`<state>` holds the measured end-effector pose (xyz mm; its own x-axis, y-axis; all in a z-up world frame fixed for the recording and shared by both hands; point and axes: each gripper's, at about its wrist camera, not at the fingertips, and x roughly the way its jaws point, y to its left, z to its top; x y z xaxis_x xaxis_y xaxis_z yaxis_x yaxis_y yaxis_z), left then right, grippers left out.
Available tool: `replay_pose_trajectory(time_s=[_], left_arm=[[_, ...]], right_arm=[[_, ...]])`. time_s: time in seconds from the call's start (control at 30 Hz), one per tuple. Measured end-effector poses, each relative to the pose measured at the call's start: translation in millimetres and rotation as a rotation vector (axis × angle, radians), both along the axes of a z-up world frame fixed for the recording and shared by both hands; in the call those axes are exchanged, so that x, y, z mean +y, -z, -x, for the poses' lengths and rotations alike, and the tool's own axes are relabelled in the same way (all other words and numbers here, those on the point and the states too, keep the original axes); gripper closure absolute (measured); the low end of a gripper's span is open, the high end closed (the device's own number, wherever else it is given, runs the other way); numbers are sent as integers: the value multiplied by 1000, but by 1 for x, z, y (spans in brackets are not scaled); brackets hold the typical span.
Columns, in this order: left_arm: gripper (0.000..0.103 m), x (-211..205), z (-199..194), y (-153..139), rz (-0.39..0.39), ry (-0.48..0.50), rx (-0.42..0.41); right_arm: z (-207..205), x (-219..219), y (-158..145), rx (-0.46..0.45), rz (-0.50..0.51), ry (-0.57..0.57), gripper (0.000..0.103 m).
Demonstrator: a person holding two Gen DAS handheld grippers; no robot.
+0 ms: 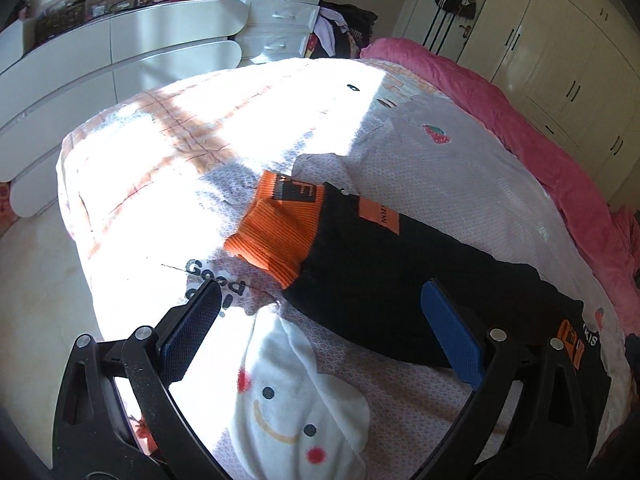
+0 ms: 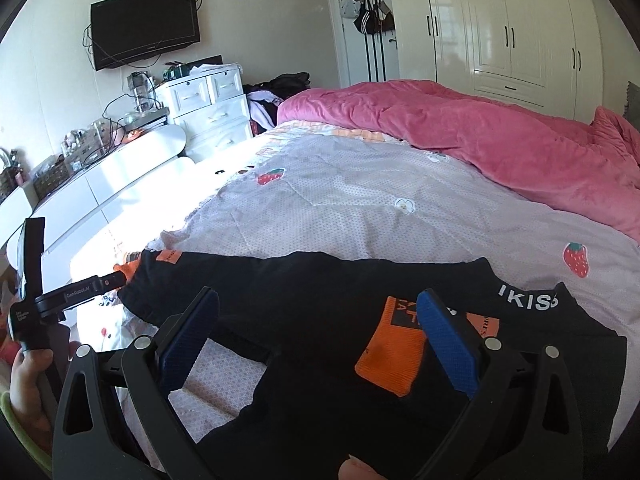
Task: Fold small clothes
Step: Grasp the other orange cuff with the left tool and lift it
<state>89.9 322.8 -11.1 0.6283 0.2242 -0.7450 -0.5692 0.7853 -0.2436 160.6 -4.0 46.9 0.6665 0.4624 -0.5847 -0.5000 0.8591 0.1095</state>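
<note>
Small black trousers (image 1: 384, 280) with orange ribbed cuffs (image 1: 276, 232) lie flat on the bed. One leg stretches towards the left, its orange cuff folded over. In the right wrist view the same trousers (image 2: 312, 304) show a white-lettered waistband (image 2: 528, 302) and an orange patch (image 2: 392, 356). My left gripper (image 1: 320, 320) hangs open just above the leg, with nothing between its blue pads. My right gripper (image 2: 320, 320) is open too, over the trousers near the orange patch. In the right wrist view the left gripper's handle (image 2: 60, 300) shows at the left, held by a hand (image 2: 28, 384).
The bed has a lilac quilt (image 2: 360, 208) with strawberry prints and a smiling cloud print (image 1: 300, 400). A pink duvet (image 2: 460, 128) is bunched along the far side. White drawers (image 2: 208, 112), a low white cabinet (image 1: 120, 60), a wall television (image 2: 144, 20) and wardrobes (image 2: 500, 28) surround it.
</note>
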Motion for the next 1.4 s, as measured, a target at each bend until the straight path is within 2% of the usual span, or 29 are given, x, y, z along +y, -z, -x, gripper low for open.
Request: replay_pose_trajectory(time_s=[0.13,0.23,0.4,0.63,0.67,0.73,0.77,0.83,0.87,0.9,1.13,1.4], left_arm=[[9,13,2,10,62,-30,-10],[9,18,2,17,80,-48,-14],[9,27,2,27,145,-76,-60],[11,28,-2,28,129,-93,-92],[13,28,-4,27,126,-95,-98],[35,28,-10,25,127,-90,-113],[42,28,-13,25,132,-79,-119],[67,27,-20,24,142,-50,-130],[77,27,-21,25,154,-38,-143],[93,26,-22,25,163,-30,-154],[96,13,-13,6,167,24,-232],[98,-27,-4,-33,141,127,-312]], right_arm=[[-4,13,12,21,19,-23,5],[-8,19,17,32,19,-29,5],[-13,30,25,46,29,-47,5],[-12,41,42,87,36,-73,5],[-13,41,43,92,34,-73,5],[-12,40,45,99,30,-71,5],[-12,38,46,101,29,-70,5],[-12,36,47,104,28,-65,5],[-12,35,47,107,28,-62,5],[-12,33,47,110,27,-59,5],[-9,22,46,114,14,-40,5],[-2,-12,44,123,-16,8,5]])
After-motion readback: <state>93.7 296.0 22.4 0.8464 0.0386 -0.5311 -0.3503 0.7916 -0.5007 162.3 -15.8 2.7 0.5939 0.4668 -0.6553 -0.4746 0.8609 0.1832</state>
